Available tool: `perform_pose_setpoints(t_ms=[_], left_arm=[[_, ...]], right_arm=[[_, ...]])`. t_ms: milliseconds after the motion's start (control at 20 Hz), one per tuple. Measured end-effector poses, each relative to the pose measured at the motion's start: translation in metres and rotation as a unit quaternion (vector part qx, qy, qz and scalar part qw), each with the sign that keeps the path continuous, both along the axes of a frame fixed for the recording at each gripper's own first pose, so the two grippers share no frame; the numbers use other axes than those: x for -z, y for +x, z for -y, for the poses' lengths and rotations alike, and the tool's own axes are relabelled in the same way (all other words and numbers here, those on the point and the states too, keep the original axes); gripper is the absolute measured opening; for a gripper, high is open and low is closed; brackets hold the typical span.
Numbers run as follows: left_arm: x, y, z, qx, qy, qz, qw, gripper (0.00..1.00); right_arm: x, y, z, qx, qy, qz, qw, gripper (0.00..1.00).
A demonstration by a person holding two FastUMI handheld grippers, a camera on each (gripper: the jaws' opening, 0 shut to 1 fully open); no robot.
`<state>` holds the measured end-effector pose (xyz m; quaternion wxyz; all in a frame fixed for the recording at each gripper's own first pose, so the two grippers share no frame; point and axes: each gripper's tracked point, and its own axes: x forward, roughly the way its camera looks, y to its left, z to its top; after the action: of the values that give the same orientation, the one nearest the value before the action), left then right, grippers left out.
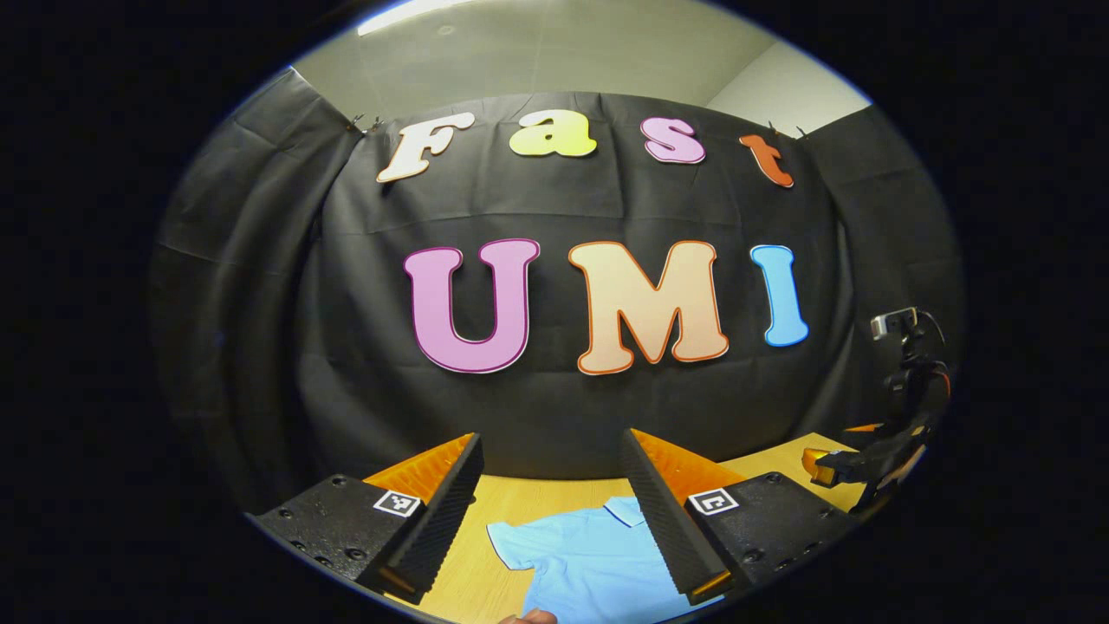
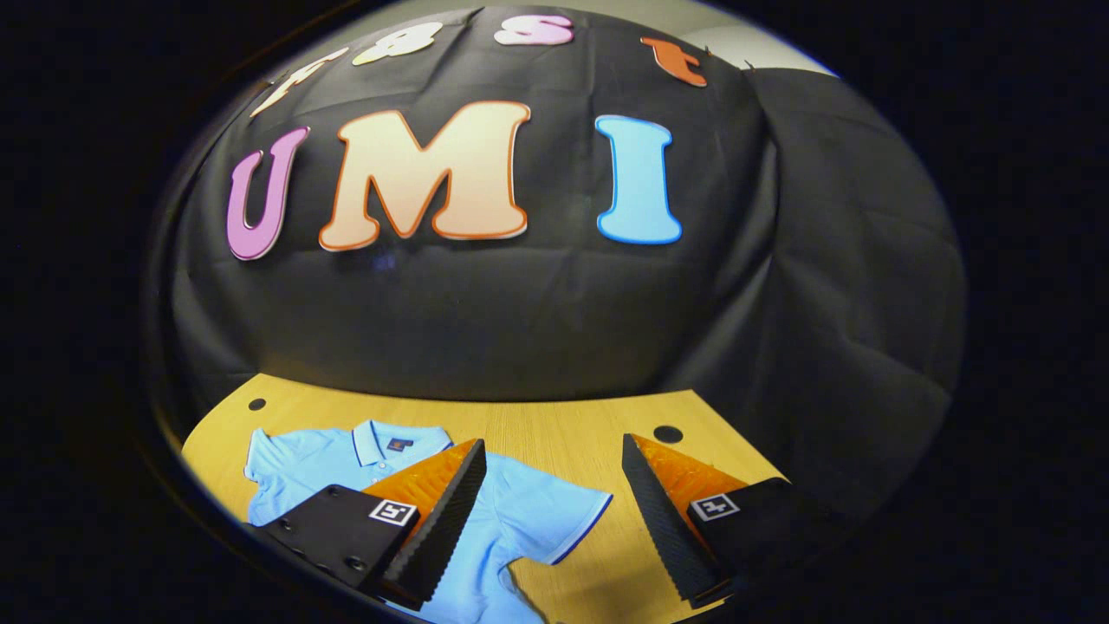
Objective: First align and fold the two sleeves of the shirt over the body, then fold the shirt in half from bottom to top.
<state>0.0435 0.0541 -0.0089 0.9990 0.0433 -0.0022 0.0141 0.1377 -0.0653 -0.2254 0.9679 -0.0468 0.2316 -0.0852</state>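
A light blue polo shirt (image 1: 589,563) lies flat on the wooden table (image 1: 511,503), collar toward the back wall, its left sleeve (image 1: 511,546) spread out. My left gripper (image 1: 554,511) hovers above it, open, nothing between its fingers. In the right gripper view the same shirt (image 2: 520,511) shows its collar (image 2: 381,442) and right sleeve (image 2: 572,520) spread toward the table's middle. My right gripper (image 2: 554,511) is open above that sleeve, holding nothing. The right gripper (image 1: 853,468) also appears far right in the left gripper view.
The black cloth wall closes the back and sides of the table (image 2: 554,425). Small round holes (image 2: 668,432) mark the tabletop. A fingertip (image 1: 528,617) peeks in at the bottom edge of the left gripper view.
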Motion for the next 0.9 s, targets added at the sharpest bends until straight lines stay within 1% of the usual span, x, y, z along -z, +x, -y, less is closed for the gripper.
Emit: perform_pose_setpoints(t_ms=[200, 400, 500, 700, 900], left_arm=[[0.011, 0.011, -0.003, -0.002, 0.0, -0.014, 1.0, 0.96], [0.02, 0.018, -0.007, -0.004, 0.0, -0.025, 1.0, 0.96], [0.024, 0.019, -0.011, -0.007, 0.001, -0.031, 1.0, 0.96], [0.034, 0.022, -0.023, -0.017, 0.001, -0.043, 0.999, 0.96], [0.041, 0.025, -0.027, -0.024, -0.004, -0.053, 0.998, 0.96]], right_arm=[[0.048, 0.01, 0.023, 0.02, -0.024, -0.057, 0.998, 0.99], [0.098, 0.012, 0.034, 0.043, -0.005, -0.119, 0.992, 0.99], [0.123, 0.01, 0.037, 0.058, 0.014, -0.153, 0.986, 0.99], [0.166, 0.0, 0.049, 0.094, 0.032, -0.222, 0.97, 0.99], [0.179, 0.0, 0.052, 0.109, 0.048, -0.239, 0.964, 0.99]])
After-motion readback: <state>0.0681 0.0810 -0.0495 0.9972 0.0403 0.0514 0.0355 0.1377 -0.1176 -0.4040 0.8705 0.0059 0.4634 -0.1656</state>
